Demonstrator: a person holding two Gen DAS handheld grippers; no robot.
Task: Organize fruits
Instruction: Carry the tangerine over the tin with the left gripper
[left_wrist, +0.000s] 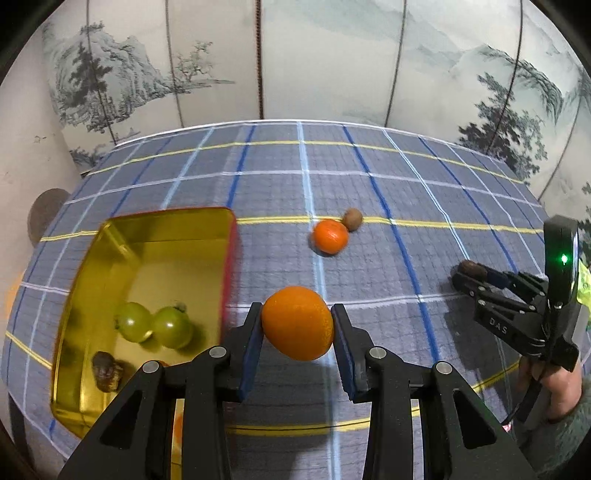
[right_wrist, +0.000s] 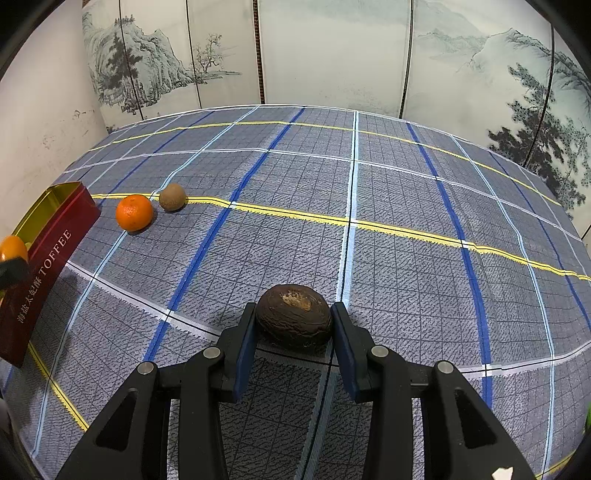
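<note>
- Checked cloth covers the worktop.
- Left gripper clamps one orange beside the tin.
- Right gripper clamps one dark fruit.
- Tin holds two green fruits, one dark.
- Loose: one mandarin, one kiwi.

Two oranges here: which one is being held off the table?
The nearer orange, pinched between the left gripper's blue pads beside the gold tin. The other orange lies loose on the cloth, touching a brown fruit.

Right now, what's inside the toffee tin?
In the toffee tin: two green fruits side by side and a dark brown wrinkled fruit near the front wall. The left gripper covers the near right corner, so anything there can't be seen.
</note>
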